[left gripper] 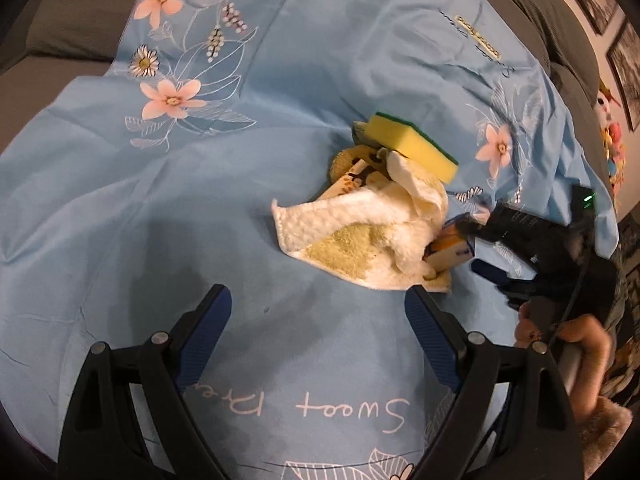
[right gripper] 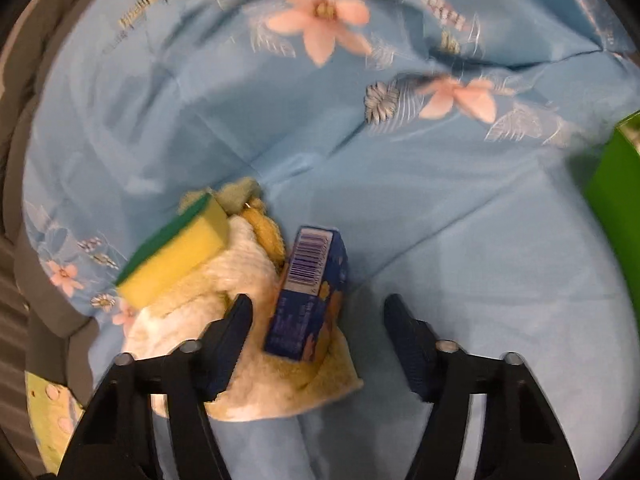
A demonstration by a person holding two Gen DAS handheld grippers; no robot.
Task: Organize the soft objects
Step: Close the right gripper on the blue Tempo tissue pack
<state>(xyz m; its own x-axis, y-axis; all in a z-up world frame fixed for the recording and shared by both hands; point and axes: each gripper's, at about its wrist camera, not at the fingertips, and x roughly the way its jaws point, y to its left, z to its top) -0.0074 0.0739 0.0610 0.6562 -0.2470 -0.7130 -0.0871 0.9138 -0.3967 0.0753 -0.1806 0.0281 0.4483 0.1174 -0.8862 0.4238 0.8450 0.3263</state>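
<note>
Cream fluffy towel [right gripper: 248,344] lies bunched under my right claw [right gripper: 318,316], jaws wide, straddling the small blue cardboard box [right gripper: 310,300] on it, gripping nothing. Yellow-green sponge [right gripper: 176,256] sits on the pile's far side. My left claw [left gripper: 318,308] hovers wide open, empty, near the towel's edge. All on a blue floral sheet [left gripper: 300,80]. Sorting looks barely started; everything remains heaped.

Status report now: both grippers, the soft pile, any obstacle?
Left gripper open, empty. Right gripper open, astride blue box. Sponge sits atop towel.
</note>
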